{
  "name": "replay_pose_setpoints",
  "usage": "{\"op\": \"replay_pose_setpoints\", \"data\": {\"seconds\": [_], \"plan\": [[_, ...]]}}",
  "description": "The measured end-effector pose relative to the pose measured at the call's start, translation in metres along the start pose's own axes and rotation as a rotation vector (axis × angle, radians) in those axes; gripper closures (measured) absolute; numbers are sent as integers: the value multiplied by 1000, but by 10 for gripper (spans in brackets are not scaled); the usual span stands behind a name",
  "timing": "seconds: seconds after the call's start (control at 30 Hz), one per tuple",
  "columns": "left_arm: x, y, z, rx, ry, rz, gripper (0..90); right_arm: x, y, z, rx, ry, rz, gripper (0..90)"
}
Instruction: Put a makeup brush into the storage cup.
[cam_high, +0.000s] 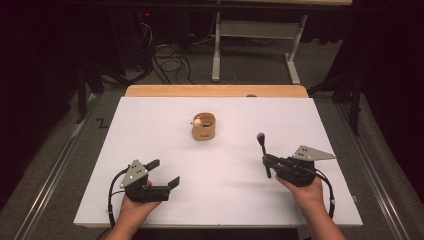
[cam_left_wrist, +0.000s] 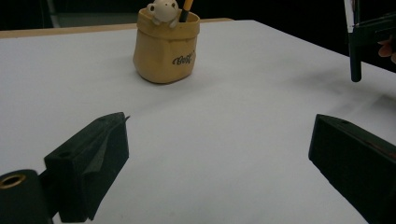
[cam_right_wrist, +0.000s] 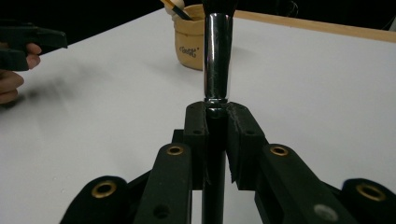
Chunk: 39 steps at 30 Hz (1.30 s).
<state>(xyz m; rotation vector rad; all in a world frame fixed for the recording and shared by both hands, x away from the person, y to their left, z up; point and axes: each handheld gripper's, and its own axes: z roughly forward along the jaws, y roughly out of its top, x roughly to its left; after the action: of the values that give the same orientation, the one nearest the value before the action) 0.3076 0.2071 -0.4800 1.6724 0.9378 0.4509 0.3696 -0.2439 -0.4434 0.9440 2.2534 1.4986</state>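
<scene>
Left gripper (cam_high: 162, 172) spread wide, empty; right gripper (cam_high: 266, 161) clamped on a makeup brush (cam_high: 263, 152).

Left jaws rest low over the white table (cam_high: 220, 200), nothing between them. Ahead, between both grippers, stands the tan pen holder (cam_high: 203, 126). Right jaws grip the brush handle, bristle head (cam_high: 260, 136) pointing away toward the holder.

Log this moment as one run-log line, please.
right claw: shut on makeup brush | left claw: open, holding nothing | holder: upright on table, apart from both claws
</scene>
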Motion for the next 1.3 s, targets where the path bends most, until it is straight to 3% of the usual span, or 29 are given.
{"op": "replay_pose_setpoints", "data": {"seconds": [0.3, 0.57, 1.3], "plan": [[0, 0, -1, -6, 2, 4, 57, 0, -6, -1, -86, 21, 36, 802], [-3, 1, -1, -6, 17, 35, 45, 0, 2, 5, -133, 21, 40, 802], [-4, 2, -3, -11, 17, 50, 28, 6, 35, 45, -150, 27, 7, 801]]}}
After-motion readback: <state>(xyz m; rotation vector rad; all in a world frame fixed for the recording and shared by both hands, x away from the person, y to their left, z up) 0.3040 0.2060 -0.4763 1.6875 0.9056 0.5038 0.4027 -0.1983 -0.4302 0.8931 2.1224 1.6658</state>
